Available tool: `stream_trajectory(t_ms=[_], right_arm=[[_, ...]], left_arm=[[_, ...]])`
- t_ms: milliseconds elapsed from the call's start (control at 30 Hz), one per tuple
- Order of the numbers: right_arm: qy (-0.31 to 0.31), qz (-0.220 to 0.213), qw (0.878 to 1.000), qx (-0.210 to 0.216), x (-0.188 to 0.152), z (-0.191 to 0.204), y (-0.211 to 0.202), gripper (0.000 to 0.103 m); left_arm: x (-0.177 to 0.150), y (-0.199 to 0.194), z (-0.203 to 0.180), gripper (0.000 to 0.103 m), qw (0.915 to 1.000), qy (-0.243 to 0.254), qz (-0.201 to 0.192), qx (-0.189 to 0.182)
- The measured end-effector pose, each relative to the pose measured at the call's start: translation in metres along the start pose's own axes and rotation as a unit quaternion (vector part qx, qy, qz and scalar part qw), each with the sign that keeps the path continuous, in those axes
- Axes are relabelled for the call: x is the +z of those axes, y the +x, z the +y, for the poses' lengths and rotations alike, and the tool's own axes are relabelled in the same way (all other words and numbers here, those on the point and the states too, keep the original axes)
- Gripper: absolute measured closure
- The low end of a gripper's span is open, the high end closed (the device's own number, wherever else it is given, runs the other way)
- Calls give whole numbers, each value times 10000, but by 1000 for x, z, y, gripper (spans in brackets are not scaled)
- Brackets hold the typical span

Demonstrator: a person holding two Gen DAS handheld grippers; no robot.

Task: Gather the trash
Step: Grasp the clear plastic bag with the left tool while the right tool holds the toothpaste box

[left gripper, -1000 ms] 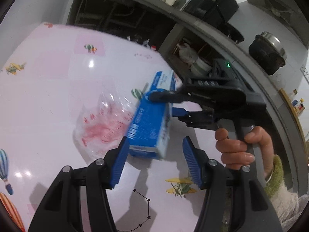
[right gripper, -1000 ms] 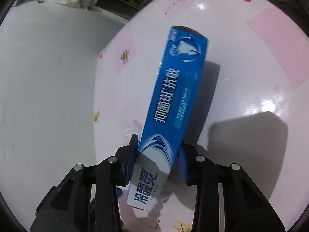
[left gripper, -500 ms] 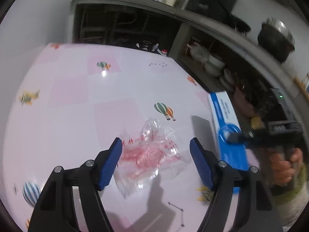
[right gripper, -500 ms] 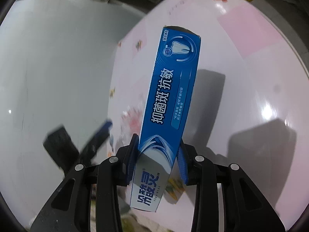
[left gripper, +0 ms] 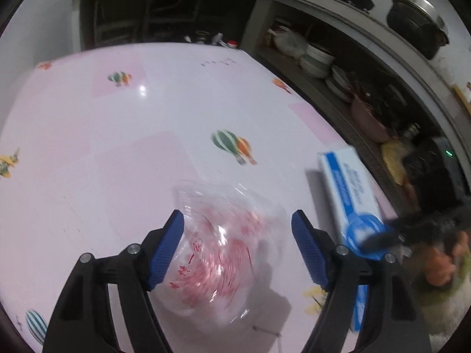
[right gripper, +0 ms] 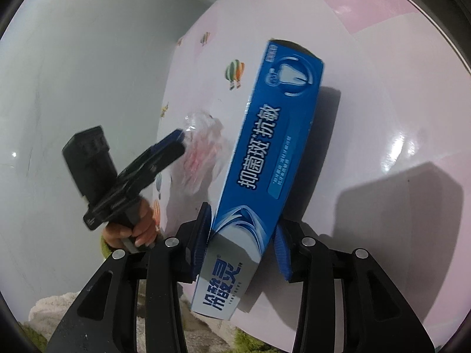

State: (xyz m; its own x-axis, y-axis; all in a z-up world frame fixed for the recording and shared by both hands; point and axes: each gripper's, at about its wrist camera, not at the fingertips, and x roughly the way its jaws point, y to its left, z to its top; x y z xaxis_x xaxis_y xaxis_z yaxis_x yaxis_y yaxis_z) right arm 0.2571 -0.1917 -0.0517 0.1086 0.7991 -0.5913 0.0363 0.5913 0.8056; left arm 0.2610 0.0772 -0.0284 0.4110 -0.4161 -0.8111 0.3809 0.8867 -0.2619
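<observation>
A crumpled clear plastic bag with red print (left gripper: 223, 253) lies on the pink table (left gripper: 117, 161). My left gripper (left gripper: 238, 217) straddles it, jaws opening wide, and neither pad touches it. A blue toothpaste box (right gripper: 273, 135) rests slanted on the table, its near end between the fingers of my right gripper (right gripper: 243, 220). Those jaws are opening; the right pad stands slightly off the box. In the left wrist view the box (left gripper: 344, 188) lies to the right of the bag, with the blurred right gripper (left gripper: 412, 226) over its near end. The right wrist view shows the left gripper (right gripper: 178, 139) at the bag (right gripper: 203, 153).
Beyond the table's far right edge run dark shelves with stacked bowls (left gripper: 318, 58) and a pink basin (left gripper: 368, 117); a black pot (left gripper: 418, 20) sits on the counter above. A pale wall (right gripper: 73, 73) lies past the table's left side. A hand (right gripper: 138, 229) holds the left gripper.
My left gripper let go of the box's far end, swung left over the plastic bag and opened wide. The box moved right and settled onto the table; the right jaws loosened on it.
</observation>
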Motion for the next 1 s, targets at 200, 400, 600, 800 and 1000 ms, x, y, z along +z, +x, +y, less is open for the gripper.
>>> stream_trajectory(t_ms=[200,400,600,800,1000], right_arm=[[-114,-77,9995,-282,13,1,3,52],[-96,-364,9951,-910,14,14,5,28],[-196,-712,9795,-1874,17,37,17,20],[-538,-737,9647,-2471,14,53,47,19],[-1004,-635,9463,-3008,8,57,60,36]], left_arm=[[-23,-7,-23,28,9996,167,227,-60],[-31,-9,-28,28,9994,-133,298,145],[-35,-1,-33,28,9975,-310,379,504],[-35,4,-35,28,9951,-312,362,868],[-37,7,-41,31,9930,-124,306,1132]])
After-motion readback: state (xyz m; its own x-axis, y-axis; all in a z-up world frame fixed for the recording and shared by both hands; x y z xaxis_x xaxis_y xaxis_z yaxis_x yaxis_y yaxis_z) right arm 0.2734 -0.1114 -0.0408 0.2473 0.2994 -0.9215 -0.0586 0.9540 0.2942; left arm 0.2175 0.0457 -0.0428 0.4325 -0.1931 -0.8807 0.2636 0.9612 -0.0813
